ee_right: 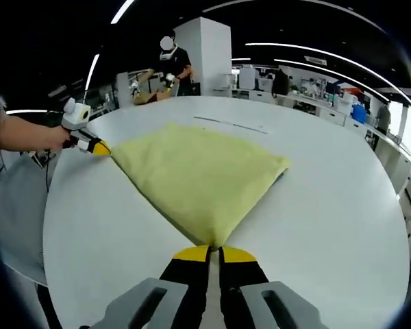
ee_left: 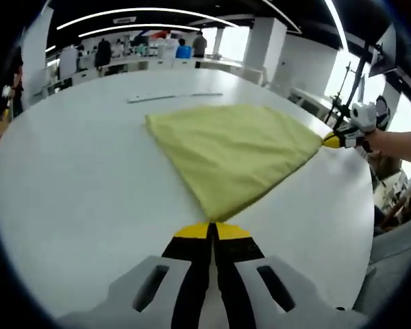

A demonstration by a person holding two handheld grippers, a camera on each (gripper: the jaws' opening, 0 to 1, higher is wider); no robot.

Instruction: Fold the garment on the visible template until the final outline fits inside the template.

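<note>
Left gripper view: left gripper [ee_left: 212,229] jaws clamped on near corner of yellow garment [ee_left: 236,151], spread flat on white bench [ee_left: 75,178]. Right gripper [ee_right: 214,252] jaws clamped on another garment corner.

Black tool [ee_left: 212,232] jaws with yellow tips on grey slotted mounts; the other tool [ee_right: 210,254] alike.
</note>
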